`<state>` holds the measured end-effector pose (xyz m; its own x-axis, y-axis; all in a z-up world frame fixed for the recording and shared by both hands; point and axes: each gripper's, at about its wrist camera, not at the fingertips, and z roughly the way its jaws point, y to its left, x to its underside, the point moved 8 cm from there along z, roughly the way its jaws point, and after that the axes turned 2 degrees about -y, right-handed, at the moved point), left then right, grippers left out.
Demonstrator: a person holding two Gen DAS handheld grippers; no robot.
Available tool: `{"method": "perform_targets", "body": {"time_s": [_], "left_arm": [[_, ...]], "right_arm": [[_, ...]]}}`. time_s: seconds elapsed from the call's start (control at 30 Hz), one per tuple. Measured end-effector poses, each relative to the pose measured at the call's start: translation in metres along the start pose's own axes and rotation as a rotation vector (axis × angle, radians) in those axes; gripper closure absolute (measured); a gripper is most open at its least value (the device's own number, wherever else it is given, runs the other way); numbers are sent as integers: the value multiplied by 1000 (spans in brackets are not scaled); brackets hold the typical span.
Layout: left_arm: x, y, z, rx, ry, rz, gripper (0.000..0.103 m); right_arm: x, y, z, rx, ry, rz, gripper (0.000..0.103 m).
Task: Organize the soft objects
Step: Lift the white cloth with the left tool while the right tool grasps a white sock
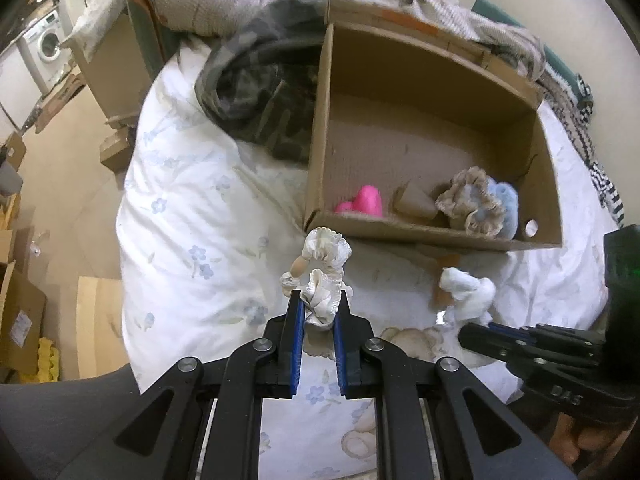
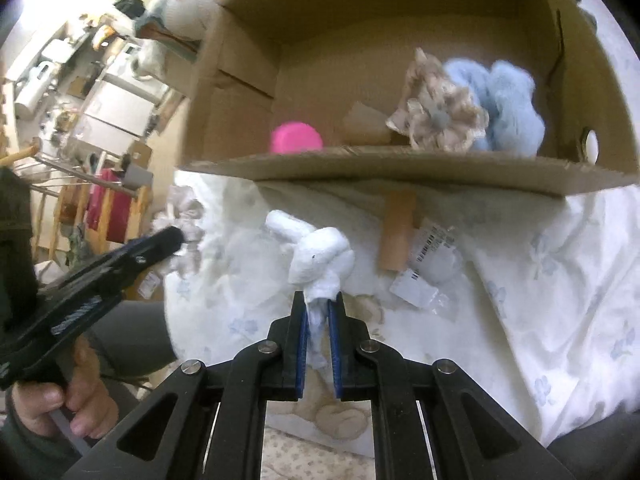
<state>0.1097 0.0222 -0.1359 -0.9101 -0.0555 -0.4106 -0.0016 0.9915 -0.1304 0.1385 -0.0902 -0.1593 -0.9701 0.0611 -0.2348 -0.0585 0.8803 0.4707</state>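
My left gripper [image 1: 318, 300] is shut on a cream frilly scrunchie [image 1: 326, 252], held just above the bed in front of the cardboard box [image 1: 320, 120]. To its right, my right gripper [image 2: 318, 300] is shut on a white fluffy soft toy [image 2: 320, 256], seen also as the white toy [image 1: 466, 290] in the left wrist view. Inside the box [image 2: 400, 168] lie a pink plush [image 2: 296, 138], a beige floral scrunchie [image 2: 440, 120] and a blue fluffy scrunchie [image 2: 508, 108]. The left gripper [image 2: 176, 240] shows at the left with the cream scrunchie [image 2: 184, 216] blurred.
The box sits on a white floral bedsheet [image 1: 192, 200]. A camouflage cloth [image 1: 256, 92] lies against the box's left wall. A barcode-labelled plastic wrapper [image 2: 432, 248] and a brown cardboard piece [image 2: 396, 236] lie before the box. The bed's edge drops to the floor [image 1: 72, 184] on the left.
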Motion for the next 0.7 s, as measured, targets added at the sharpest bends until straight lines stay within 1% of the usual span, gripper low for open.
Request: {"method": "perform_targets", "body": {"time_s": [0.2, 0.37, 0.53, 0.7], "left_arm": [[-19, -6, -31, -26, -89, 26, 91], [-43, -16, -55, -23, -156, 48, 91], [-66, -27, -69, -36, -198, 91, 91], [-89, -34, -66, -46, -221, 101, 91]], "right_arm": [[-19, 8, -55, -73, -109, -26, 91], [-40, 9, -89, -96, -201, -37, 91], [-62, 1, -106, -96, -260, -42, 91], [-85, -11, -113, -87, -312, -28, 91]]}}
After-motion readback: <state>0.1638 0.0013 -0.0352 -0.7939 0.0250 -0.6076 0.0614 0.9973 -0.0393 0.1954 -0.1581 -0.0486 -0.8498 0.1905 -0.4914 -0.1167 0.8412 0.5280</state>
